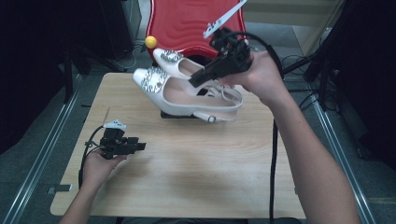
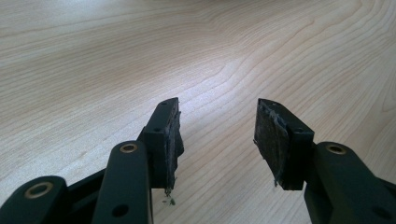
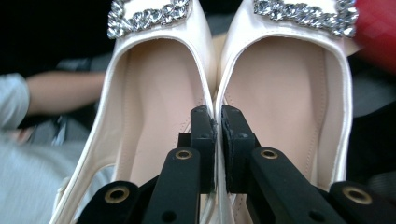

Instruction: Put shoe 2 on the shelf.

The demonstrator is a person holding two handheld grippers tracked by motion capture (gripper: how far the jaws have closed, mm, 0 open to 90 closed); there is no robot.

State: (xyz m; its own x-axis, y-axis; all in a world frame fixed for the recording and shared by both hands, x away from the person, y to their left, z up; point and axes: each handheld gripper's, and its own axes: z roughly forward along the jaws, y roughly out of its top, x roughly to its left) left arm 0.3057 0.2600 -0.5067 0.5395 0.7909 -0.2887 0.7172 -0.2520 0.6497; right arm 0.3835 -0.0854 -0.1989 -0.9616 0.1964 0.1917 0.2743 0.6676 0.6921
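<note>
Lab-type recording setup, bare wood table (image 1: 187, 177), dark stands w/ cables (image 1: 322, 70), red chair (image 1: 187, 23) behind

Light wooden table top (image 1: 187, 177) with visible grain, rectangular, rounded at the corners. Beyond its far edge, glossy red moulded plastic chair seat (image 1: 187, 23) with wavy ridges. Small yellow ball (image 1: 151, 41) just beside the chair's left edge. Grey floor (image 1: 42, 140) around, with pale metal rails (image 1: 44, 154) along both sides. Black cables (image 1: 303, 95) on the floor at right.
</note>
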